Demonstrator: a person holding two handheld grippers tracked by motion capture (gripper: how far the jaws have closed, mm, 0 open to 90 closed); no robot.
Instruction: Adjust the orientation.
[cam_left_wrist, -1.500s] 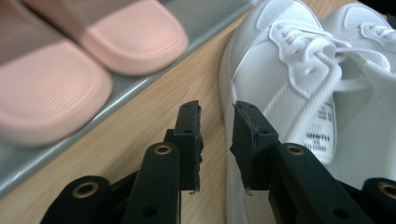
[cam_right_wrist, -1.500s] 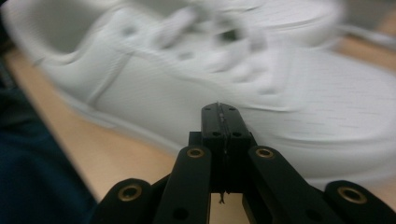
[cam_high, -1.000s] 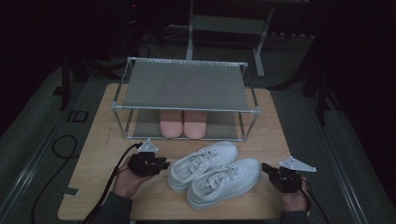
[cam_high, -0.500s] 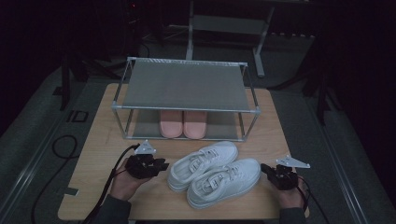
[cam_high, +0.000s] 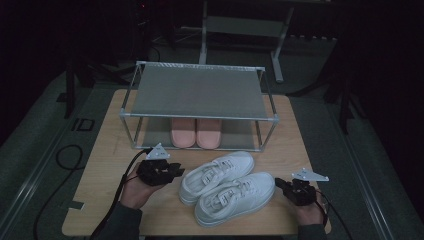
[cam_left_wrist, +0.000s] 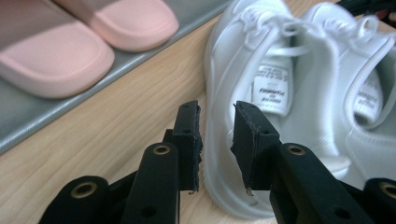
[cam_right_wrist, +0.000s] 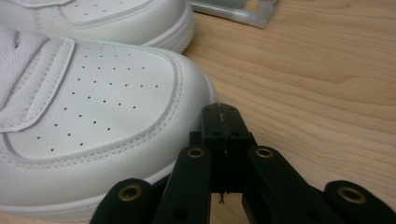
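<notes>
Left claw sits with its jaws parted, lined up on the heel rim of the nearer white sneaker, and that gap looks set to straddle the collar edge, which is likely the easiest thin lip to pinch on a soft shoe. Over on the other side, the right claw has its jaws pressed together on nothing, parked just beside the toe of the front sneaker, probably waiting or ready to nudge. Both sneakers lie side by side at a slant near the front of the desk, heels toward the left hand, toes toward the right hand. Behind them stands the shoe rack, pink slippers already on its lower shelf, the top shelf bare, a likely home for the white pair.
</notes>
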